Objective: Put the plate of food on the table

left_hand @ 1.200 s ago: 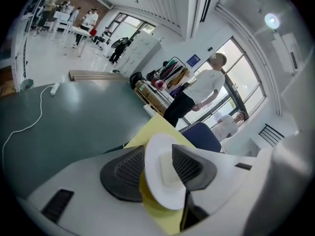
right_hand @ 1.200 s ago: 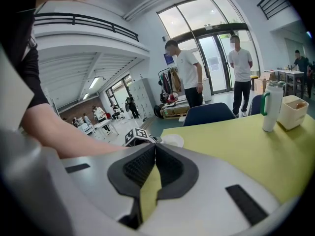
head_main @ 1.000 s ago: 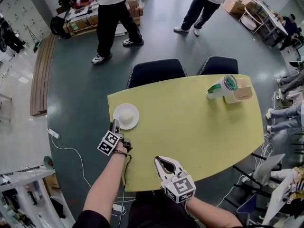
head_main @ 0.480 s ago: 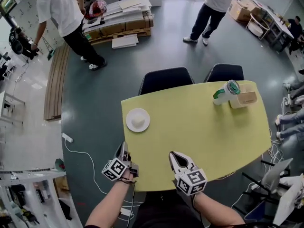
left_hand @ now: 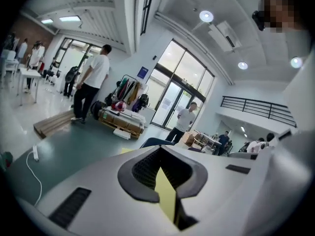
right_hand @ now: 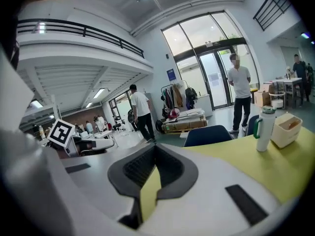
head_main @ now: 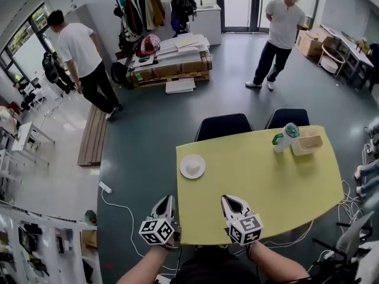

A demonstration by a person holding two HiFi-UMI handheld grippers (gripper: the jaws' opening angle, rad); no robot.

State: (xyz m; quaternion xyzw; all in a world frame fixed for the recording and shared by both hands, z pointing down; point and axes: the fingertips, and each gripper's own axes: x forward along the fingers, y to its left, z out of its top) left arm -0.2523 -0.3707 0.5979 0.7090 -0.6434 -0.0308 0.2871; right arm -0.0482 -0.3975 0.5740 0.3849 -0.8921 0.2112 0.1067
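Withdrawn from the plate (head_main: 185, 171), the left hand-held gripper (head_main: 169, 199) is closed, empty (right hand-held gripper (head_main: 228, 199) likewise).

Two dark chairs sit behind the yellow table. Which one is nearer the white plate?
The left chair in the head view: the plate lies near it, while the other chair stands behind the green-capped bottle.

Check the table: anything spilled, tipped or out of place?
Nothing stands out. The plate lies flat with the food on it, near the left edge of the table but fully on top. The bottle stands upright beside the beige box at the far right corner. The left gripper and right gripper are shut and empty.
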